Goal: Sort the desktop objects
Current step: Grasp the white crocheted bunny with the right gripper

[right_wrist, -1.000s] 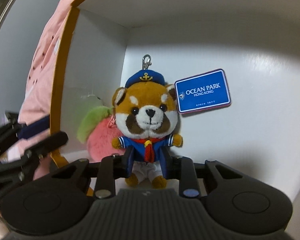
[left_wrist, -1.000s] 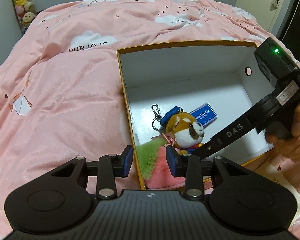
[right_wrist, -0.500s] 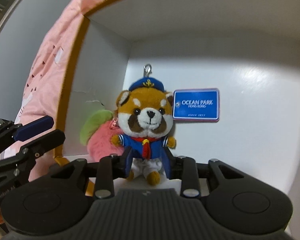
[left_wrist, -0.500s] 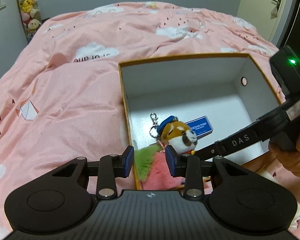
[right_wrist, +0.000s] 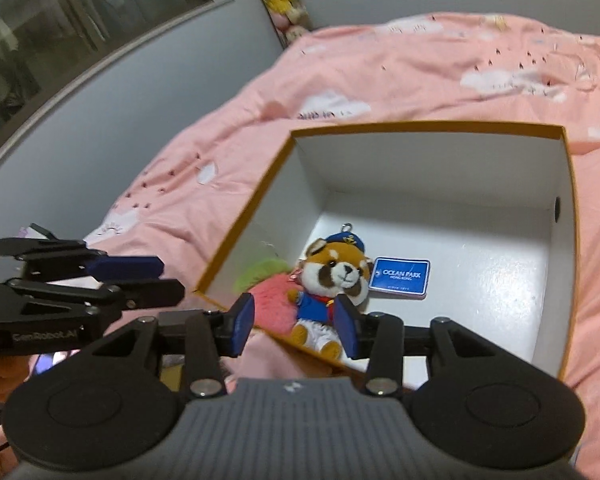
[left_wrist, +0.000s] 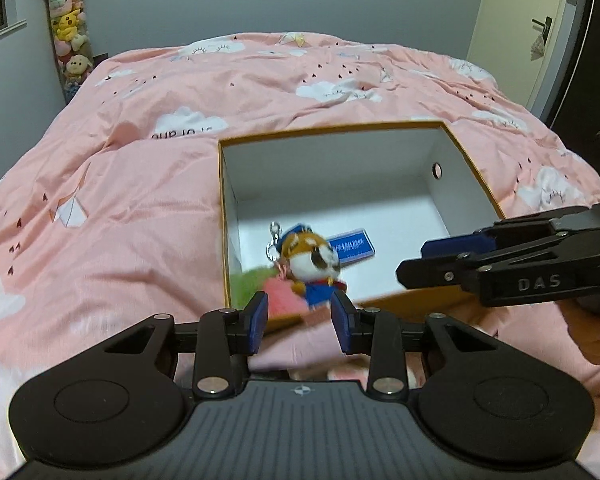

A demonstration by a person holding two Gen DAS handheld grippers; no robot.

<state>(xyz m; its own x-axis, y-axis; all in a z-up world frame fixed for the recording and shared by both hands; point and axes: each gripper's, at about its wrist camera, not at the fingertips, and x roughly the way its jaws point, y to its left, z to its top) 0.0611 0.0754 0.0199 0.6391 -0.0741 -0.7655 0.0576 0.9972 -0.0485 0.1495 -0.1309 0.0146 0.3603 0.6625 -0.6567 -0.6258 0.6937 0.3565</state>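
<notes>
On your left, the pink bedspread [left_wrist: 140, 200] runs wide and bare from 9 to 12 o'clock, soft creased cotton printed with white clouds, with plenty of room to move over it. A column of small plush toys [left_wrist: 68, 28] hangs against the grey wall at 11 o'clock.

Your box [right_wrist: 568, 240] sits on the bed at centre: square, stiff card, white inside with a thin orange rim and a small round hole in its 3 o'clock wall. Most of its floor toward 1 and 2 o'clock is free.

Your left claw [left_wrist: 300, 322] hangs outside the box's near rim, its blue pads partly spread with nothing between them and touching nothing.

In the box's 7 o'clock corner lies the fuzzy pink and green plush [right_wrist: 268, 300], pressed against the left wall. Just beside it, touching, the red panda keychain [right_wrist: 332, 284] lies on its back in a blue sailor suit and cap, metal clasp at its head. Its flat blue tag [right_wrist: 400, 278] rests on the floor at its right.

Your right claw [right_wrist: 296, 328] is above the near rim; its jaws are opening, pads clear of the panda, gripping nothing.
</notes>
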